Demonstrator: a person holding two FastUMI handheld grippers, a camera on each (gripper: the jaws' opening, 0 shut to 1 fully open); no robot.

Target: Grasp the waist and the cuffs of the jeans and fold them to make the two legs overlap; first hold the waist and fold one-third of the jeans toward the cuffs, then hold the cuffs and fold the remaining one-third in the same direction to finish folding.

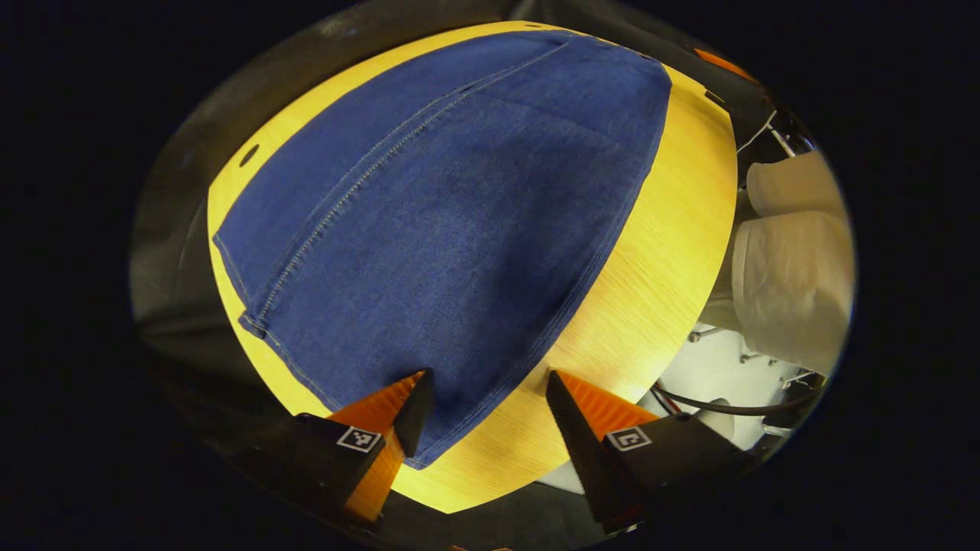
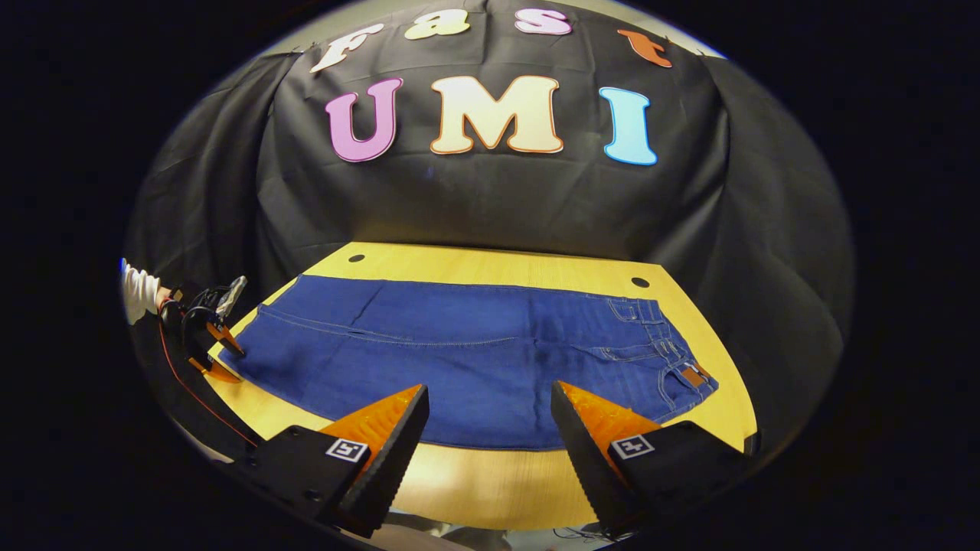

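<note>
Already the blue jeans (image 2: 475, 360) lie flat, legs overlapped, on the table (image 2: 490, 474).

No words or numbers legible anywhere. Square black-and-white coded tags (image 1: 358, 438) on the left gripper (image 1: 485, 390), one behind each of the jaws: block patterns, not script. Matching tags (image 2: 344, 449) on the right gripper (image 2: 487, 402), likewise mere patterns. Small brown patch (image 2: 694, 376) at the waistband of the jeans (image 2: 459, 360), toward the right edge of the counter (image 2: 490, 260): too small to read.
</note>
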